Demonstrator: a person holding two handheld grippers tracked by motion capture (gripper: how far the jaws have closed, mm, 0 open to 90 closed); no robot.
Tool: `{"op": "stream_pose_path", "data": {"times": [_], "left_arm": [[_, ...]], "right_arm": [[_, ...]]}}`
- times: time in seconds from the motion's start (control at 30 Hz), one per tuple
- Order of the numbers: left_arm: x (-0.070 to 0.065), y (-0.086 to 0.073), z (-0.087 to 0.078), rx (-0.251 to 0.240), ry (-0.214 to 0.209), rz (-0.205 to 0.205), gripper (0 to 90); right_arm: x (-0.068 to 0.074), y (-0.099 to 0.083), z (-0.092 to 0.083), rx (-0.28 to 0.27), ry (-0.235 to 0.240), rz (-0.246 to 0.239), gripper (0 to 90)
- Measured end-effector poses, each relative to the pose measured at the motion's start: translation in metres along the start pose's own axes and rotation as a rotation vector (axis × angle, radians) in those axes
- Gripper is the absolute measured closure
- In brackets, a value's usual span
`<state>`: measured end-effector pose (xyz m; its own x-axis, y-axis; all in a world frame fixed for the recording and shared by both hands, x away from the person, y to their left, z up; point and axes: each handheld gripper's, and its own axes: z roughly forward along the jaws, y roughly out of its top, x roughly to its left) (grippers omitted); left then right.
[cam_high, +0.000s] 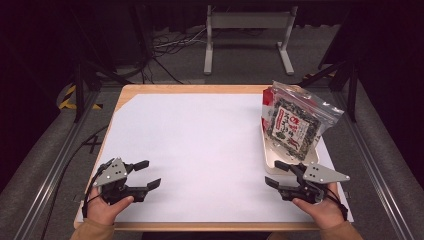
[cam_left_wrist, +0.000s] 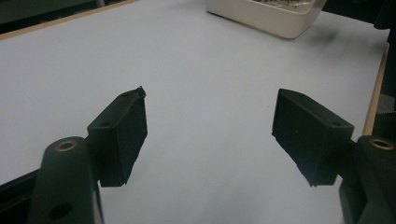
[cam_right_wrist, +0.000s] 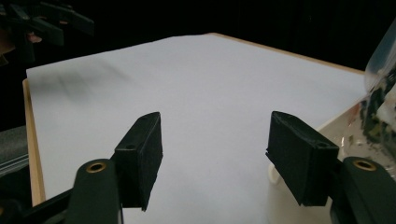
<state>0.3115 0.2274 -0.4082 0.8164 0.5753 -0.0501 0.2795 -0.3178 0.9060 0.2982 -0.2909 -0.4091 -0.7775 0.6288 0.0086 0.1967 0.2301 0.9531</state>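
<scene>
The desk (cam_high: 200, 145) is wearing a smooth, matte white sheet over a pale wooden board whose rounded edge is showing as a thin tan border. Toward its far right side a shallow cream tray (cam_high: 268, 161) with rounded corners and a plain, hard-looking wall is sitting, and a clear, glossy zip bag (cam_high: 296, 122) is leaning inside it, tilted up against the far end. The bag is holding a flat printed packet, dark green and speckled, with red and white patches on its label; the plastic is crinkling and catching the light along its top seal.

The left hand-held gripper (cam_high: 149, 173) is resting low at the near left of the desk, well apart from the tray, with a grey three-cornered metal plate on top and a hand wrapping its black body. In the left gripper view its two black, blocky, wedge-shaped jaws are standing spread with bare white sheet between them, and the tray (cam_left_wrist: 275, 21) is lying far ahead.

The right hand-held gripper (cam_high: 277, 173) is sitting at the near right, just beside the near end of the tray, its tips pointing toward the middle of the desk. Its jaws are likewise standing spread, pinching nothing; in the right gripper view the tray's cream wall (cam_right_wrist: 275, 177) is lying close by the right jaw, and the bag (cam_right_wrist: 380, 107) is rising at the right edge
</scene>
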Motion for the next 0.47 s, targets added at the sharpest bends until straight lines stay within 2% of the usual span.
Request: {"op": "stream_pose_path", "data": {"times": [0.2,0.47], "left_arm": [[0.0,-0.001,0.0,-0.002,-0.006,-0.002,26.6],[0.0,-0.001,0.002,-0.004,-0.008,-0.001,26.1]], "right_arm": [[-0.001,-0.012,0.012,0.068,0.009,0.014,36.2],[-0.003,-0.016,0.015,0.094,0.013,0.014,35.2]]}}
